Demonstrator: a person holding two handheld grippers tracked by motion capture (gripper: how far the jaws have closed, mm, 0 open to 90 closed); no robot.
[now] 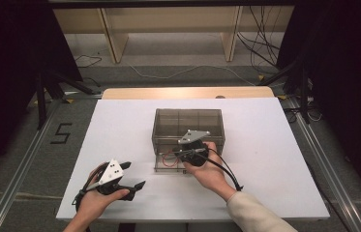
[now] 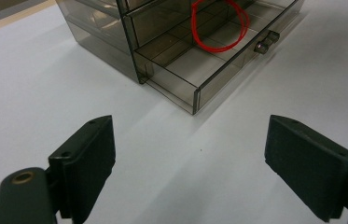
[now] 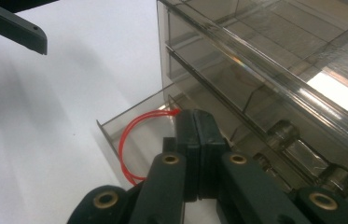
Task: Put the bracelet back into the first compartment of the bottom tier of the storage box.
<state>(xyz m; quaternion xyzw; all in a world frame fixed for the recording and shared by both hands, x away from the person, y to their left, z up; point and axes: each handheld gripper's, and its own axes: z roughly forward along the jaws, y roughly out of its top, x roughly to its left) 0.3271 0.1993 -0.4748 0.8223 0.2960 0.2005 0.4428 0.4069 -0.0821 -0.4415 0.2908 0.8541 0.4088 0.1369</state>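
A person is working at a white table with a two-jaw gripper in each hand, in front of a smoky transparent drawer cabinet standing near the table's middle. The cabinet's bottom drawer is sitting pulled out toward the person, and a loop of thin red cord is lying inside it. The right gripper is reaching down into the open drawer, its jaws pressed together, with the red cord arcing away from their tips; whether the cord is pinched between them cannot be told, as the pads are meeting edge-on. In the high view the right hand is holding that gripper right at the drawer's front. The left gripper is resting in the left hand near the table's front edge, well apart from the cabinet, its jaws spread wide over bare tabletop with nothing between them.
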